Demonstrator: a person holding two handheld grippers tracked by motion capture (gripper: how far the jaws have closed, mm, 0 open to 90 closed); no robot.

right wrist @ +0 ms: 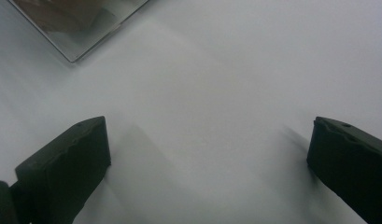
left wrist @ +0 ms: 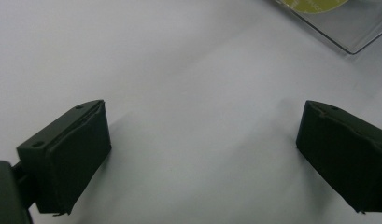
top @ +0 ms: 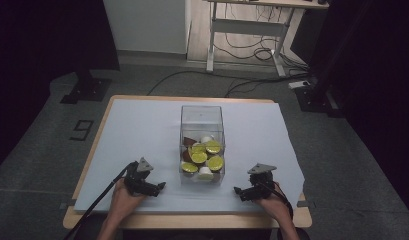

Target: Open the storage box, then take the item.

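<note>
From the high view, nearest to me are my two hands at the near edge of the tabletop (top: 142, 120), each holding a set of tongs. The left tongs (top: 161, 187) rest low on the white sheet, pointing right toward the clear box (top: 202, 120); the right tongs (top: 237, 191) point left toward it from the other side. Both sit near the box's front corners without touching it. The box stands upright at the middle of the sheet, with yellow-green lidded capsules (top: 208, 154), a few white ones and some brown ones piled in its near half.

In the left gripper view, the left tongs (left wrist: 202, 144) are spread wide over bare white sheet with nothing between them; a corner of the clear box (left wrist: 347, 42) shows at upper right.

In the right gripper view, the right tongs (right wrist: 207, 158) are likewise spread wide and empty, with the box corner (right wrist: 81, 42) at upper left.
</note>
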